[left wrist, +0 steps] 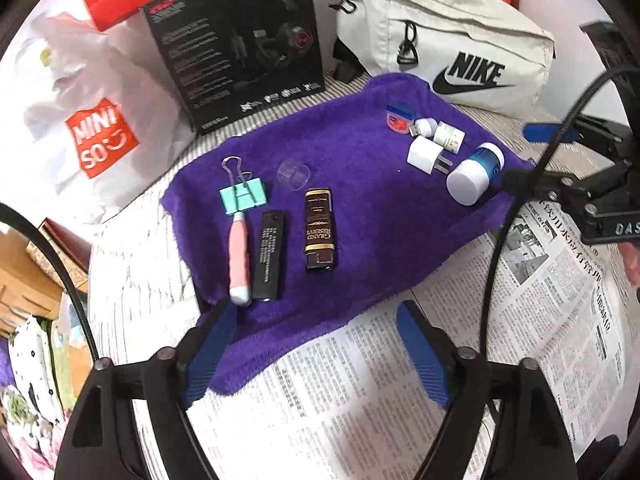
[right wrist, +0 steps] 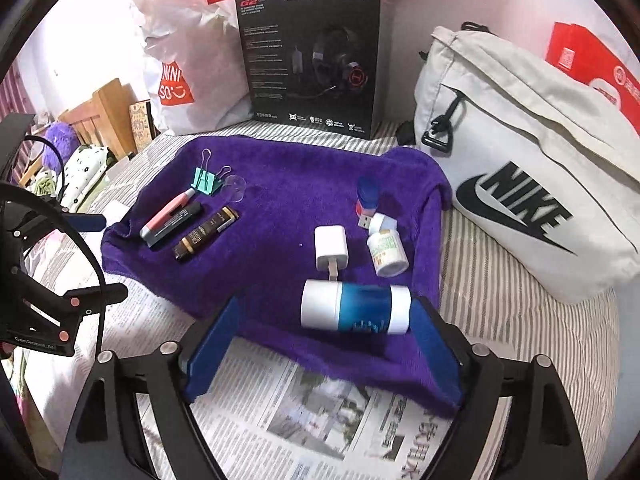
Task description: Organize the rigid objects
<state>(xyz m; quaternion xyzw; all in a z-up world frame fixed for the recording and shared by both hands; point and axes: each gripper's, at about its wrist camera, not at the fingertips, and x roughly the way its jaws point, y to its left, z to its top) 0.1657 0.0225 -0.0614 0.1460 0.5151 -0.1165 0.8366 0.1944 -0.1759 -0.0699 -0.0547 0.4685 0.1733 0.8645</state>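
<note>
While both hand-held grippers hang tilted down over the near edge of a purple towel (left wrist: 352, 168), their blue jaws stand wide apart with nothing between the pads. The left hand-held gripper (left wrist: 316, 320) is above the towel's near-left part; the right hand-held gripper (right wrist: 324, 336) is over its near-right edge, with a blue-and-white bottle (right wrist: 356, 309) lying on its side just ahead of the jaws, untouched as far as can be seen. The towel lies on a striped bed (right wrist: 500, 300), partly over sheets of newspaper (left wrist: 360, 400). Along the towel's left side a pink-handled tool (left wrist: 240, 260), a black lighter (left wrist: 270, 256) and a brown lighter (left wrist: 319, 229) lie roughly side by side, with a mint binder clip (left wrist: 243, 197) at the pink tool's far end and a clear plastic cap (left wrist: 293, 175) beside it. Toward the right edge are a white plug adapter (left wrist: 425, 156), a small white medicine bottle (left wrist: 450, 137), a white USB piece (left wrist: 424, 127) and a small blue-capped jar (left wrist: 397, 118), clustered close together. Beyond the far edge stand a black headset box (right wrist: 312, 60), a white shopping bag (left wrist: 80, 120) and a grey waist bag (right wrist: 520, 184).
</note>
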